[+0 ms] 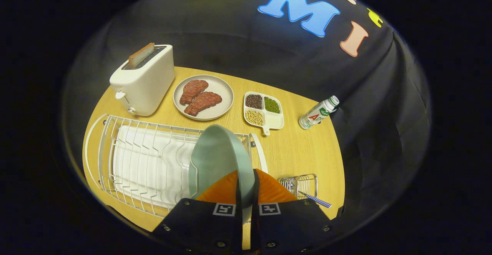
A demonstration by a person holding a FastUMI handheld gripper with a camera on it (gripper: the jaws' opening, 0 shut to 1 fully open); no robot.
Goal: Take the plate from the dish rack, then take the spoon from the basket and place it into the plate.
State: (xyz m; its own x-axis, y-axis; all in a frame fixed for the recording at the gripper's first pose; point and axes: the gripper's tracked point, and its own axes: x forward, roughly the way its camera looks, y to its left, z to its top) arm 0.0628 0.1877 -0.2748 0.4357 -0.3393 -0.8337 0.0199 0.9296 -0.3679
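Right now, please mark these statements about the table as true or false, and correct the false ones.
1. The gripper is shut on the green plate. True: both fingers press on its rim.
2. The green plate lies flat on the table. False: it stands on edge at the end of the dish rack.
3. A slice of bread sticks out of the toaster. True.
4. The grey plate holds beans. False: it holds two pieces of meat; the beans are in the divided dish.
5. The bottle stands inside the wire basket. False: it is apart, beyond the basket.
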